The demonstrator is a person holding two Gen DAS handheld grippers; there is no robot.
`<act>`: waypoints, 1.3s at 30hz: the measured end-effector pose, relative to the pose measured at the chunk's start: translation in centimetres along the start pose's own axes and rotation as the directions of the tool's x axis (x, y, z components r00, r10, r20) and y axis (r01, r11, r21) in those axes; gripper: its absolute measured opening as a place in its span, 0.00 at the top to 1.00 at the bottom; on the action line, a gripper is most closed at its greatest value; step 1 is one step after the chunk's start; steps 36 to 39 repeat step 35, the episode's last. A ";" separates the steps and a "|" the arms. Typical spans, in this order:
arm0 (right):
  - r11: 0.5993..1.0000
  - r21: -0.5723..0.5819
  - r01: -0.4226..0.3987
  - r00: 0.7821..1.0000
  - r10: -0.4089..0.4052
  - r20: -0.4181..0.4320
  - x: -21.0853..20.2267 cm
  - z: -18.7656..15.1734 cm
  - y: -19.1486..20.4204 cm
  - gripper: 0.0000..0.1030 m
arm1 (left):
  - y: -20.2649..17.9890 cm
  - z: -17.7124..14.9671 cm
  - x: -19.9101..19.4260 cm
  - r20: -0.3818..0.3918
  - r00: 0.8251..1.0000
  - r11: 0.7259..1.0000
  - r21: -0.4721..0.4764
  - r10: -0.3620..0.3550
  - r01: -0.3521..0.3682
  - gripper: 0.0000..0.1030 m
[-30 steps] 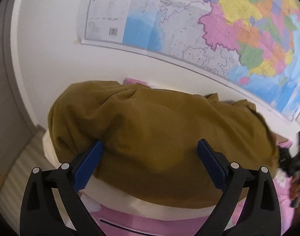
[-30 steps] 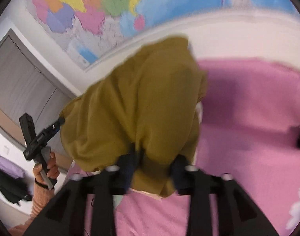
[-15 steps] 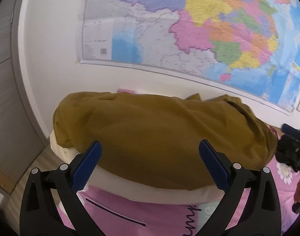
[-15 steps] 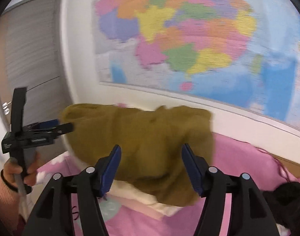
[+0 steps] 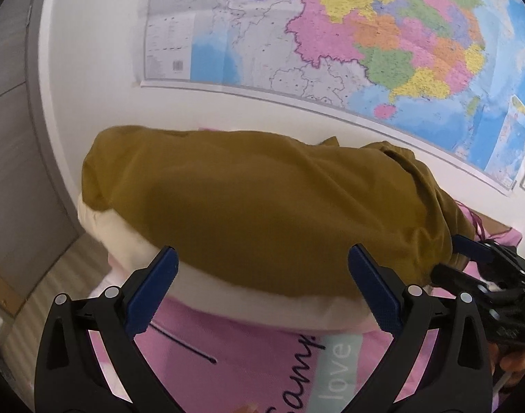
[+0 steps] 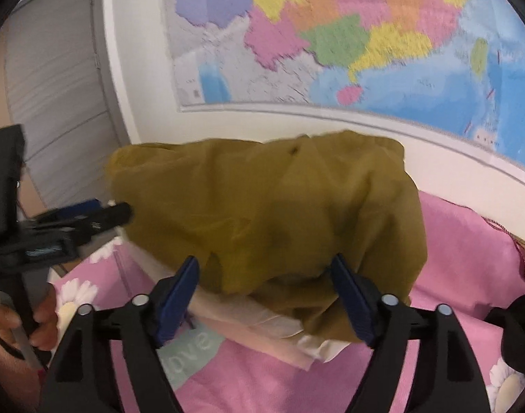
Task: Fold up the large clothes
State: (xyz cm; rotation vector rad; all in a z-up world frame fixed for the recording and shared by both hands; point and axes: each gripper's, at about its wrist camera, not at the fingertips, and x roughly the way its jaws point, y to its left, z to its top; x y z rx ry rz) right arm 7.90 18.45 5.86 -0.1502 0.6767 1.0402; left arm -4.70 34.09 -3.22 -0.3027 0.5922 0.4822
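On the pink bed (image 6: 469,258), the mustard garment (image 5: 262,213) lies folded atop a cream layer (image 5: 262,296). My left gripper (image 5: 262,292) and right gripper (image 6: 262,292) both gape, empty. Fold probably done; far edge unclear.

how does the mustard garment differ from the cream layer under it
The mustard garment is dark yellow-brown and lies on top, rumpled; the cream layer is pale and shows only as a strip along the garment's near edge. The mustard garment covers most of the cream layer. Both rest on the pink bedding.
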 end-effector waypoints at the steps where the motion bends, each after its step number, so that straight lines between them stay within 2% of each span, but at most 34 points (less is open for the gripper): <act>1: 1.000 -0.004 0.000 1.000 0.000 0.008 -0.3 -0.2 0.3 0.22 | -0.1 -0.2 -0.3 0.006 1.000 1.000 -0.006 0.010 -0.010 0.05; 6: 0.999 -0.037 -0.008 0.998 0.011 0.064 -2.5 -1.5 2.2 0.06 | -1.2 -1.3 -2.5 0.048 0.997 0.998 0.016 0.060 -0.060 0.05; 27: 1.000 -0.019 0.005 0.998 -0.003 0.065 -6.3 -6.6 4.1 0.06 | -3.2 -6.0 -7.2 0.055 0.995 0.997 -0.002 0.080 -0.080 0.05; 33: 1.000 0.007 0.004 0.998 -0.004 0.065 -7.2 -7.8 4.0 0.06 | -3.9 -7.2 -7.6 0.007 0.997 0.997 0.000 0.081 -0.081 0.05; 39: 1.000 0.017 0.000 0.998 -0.001 0.059 -7.4 -8.3 3.9 0.06 | -3.8 -7.6 -7.8 0.000 0.997 0.996 -0.013 0.083 -0.083 0.05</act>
